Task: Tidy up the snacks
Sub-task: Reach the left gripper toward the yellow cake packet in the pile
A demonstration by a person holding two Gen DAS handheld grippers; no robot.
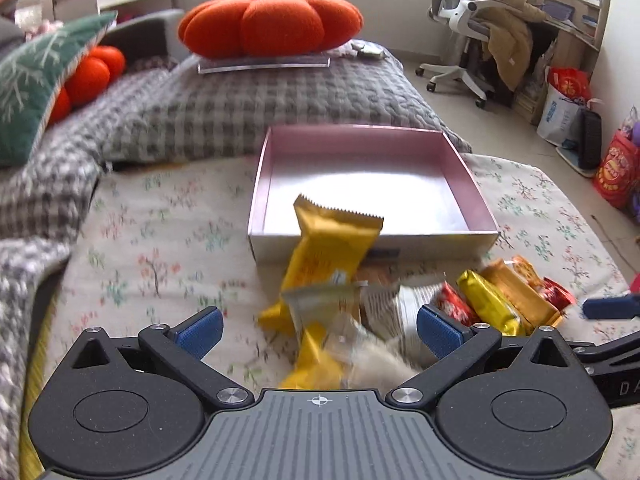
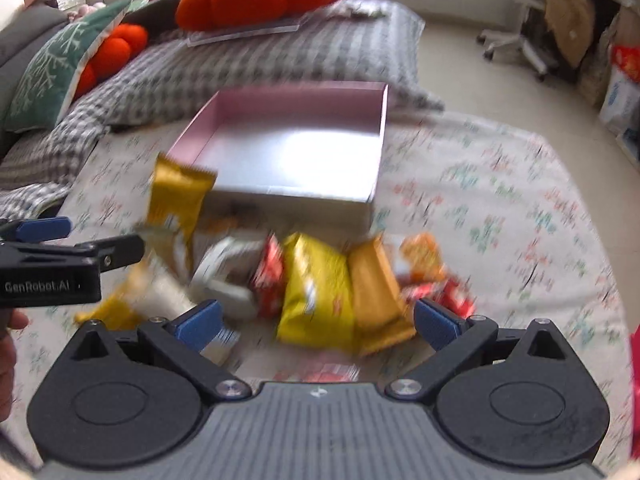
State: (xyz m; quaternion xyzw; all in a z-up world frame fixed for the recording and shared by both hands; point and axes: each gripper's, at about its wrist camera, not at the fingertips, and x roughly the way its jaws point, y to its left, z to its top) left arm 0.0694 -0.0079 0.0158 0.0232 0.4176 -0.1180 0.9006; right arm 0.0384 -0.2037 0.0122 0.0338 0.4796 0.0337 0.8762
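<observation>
An empty pink box (image 1: pixel 360 184) (image 2: pixel 296 152) sits on the flowered sheet. A heap of wrapped snacks lies in front of its near wall. A yellow packet (image 1: pixel 332 248) (image 2: pixel 178 200) leans upright against the box. My left gripper (image 1: pixel 320 330) is open, its blue pads either side of a silver packet (image 1: pixel 320 300) and a pale one, touching neither. My right gripper (image 2: pixel 318 324) is open just above a yellow bag (image 2: pixel 316 292) and an orange packet (image 2: pixel 378 296). Small red packets (image 1: pixel 452 304) (image 2: pixel 270 276) lie between. The left gripper (image 2: pixel 60 256) shows at the right view's left edge.
A grey checked blanket (image 1: pixel 240 108) lies behind the box, carrying an orange pumpkin cushion (image 1: pixel 272 24) on a clear board. A green pillow (image 1: pixel 36 80) is at the left. An office chair (image 1: pixel 472 28) and bags (image 1: pixel 616 168) stand on the floor at the right.
</observation>
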